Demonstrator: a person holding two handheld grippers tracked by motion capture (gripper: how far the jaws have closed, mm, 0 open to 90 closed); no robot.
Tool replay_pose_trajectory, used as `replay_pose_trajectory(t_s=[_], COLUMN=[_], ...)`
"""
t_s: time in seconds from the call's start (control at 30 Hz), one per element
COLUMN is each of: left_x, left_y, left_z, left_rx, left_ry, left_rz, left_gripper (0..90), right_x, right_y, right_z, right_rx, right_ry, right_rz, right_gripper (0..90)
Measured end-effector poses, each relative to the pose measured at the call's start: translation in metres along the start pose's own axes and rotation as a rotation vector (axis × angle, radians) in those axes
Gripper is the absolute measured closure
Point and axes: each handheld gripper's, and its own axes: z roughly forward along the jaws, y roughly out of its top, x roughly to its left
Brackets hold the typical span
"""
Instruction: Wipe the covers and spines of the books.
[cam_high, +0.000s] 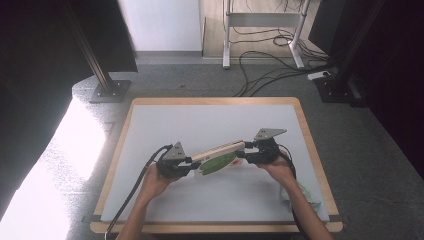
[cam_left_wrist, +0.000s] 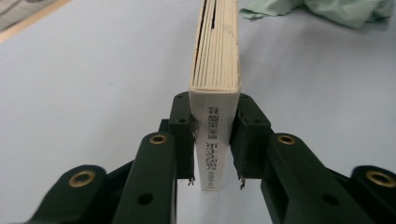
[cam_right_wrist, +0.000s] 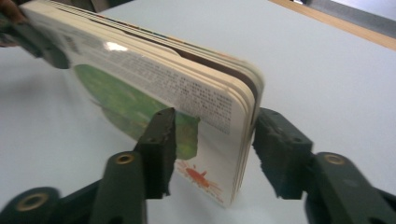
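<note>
A thick board book (cam_high: 220, 156) with cream page edges and a green picture on its cover is held up a little above the pale table top (cam_high: 210, 120), between both grippers. My left gripper (cam_high: 196, 164) is shut on the spine end; in the left gripper view the pads clamp the printed spine (cam_left_wrist: 212, 140) from both sides. My right gripper (cam_high: 242, 150) holds the opposite, rounded corner of the book (cam_right_wrist: 187, 98). One jaw lies on the cover and the other against the page edges, whose upper leaves are slightly fanned.
A crumpled pale green cloth (cam_high: 300, 197) lies near the table's right front corner, by the right forearm. The table has a wooden rim (cam_high: 215, 101). Beyond it on the floor are a black stand base (cam_high: 110, 91) and cables (cam_high: 270, 70).
</note>
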Motion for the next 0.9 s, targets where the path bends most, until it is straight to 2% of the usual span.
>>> replay_pose_trajectory(t_s=[0.13, 0.3, 0.53, 0.6, 0.67, 0.77, 0.9], left_x=[0.003, 0.000, -0.005, -0.007, -0.009, -0.014, -0.021], left_y=[0.001, 0.001, -0.005, -0.008, -0.014, -0.021, -0.027], left_z=[0.002, 0.002, -0.003, -0.004, -0.004, -0.003, -0.001], left_rx=[0.001, 0.003, -0.024, -0.024, -0.032, -0.037, -0.029], left_ry=[0.043, 0.056, 0.047, 0.051, 0.044, 0.020, 0.037], left_rz=[0.014, -0.021, -0.173, -0.198, -0.239, -0.286, -0.334], left_gripper=[69.0, 66.1, 55.9, 51.1, 49.6, 43.7, 42.2], right_x=[0.004, 0.008, 0.011, 0.013, 0.015, 0.017, 0.023], right_y=[-0.002, -0.004, -0.006, -0.007, -0.008, -0.010, -0.014], right_z=[-0.004, -0.006, -0.011, -0.013, -0.014, -0.017, -0.020], right_rx=[-0.001, 0.004, 0.005, 0.006, 0.005, 0.008, 0.019], right_ry=[-0.004, -0.011, -0.011, -0.005, 0.000, 0.006, 0.001], right_rz=[-0.006, -0.011, -0.005, -0.001, 0.008, 0.019, 0.019], right_gripper=[50.6, 51.7, 52.2, 51.2, 49.5, 49.1, 48.6])
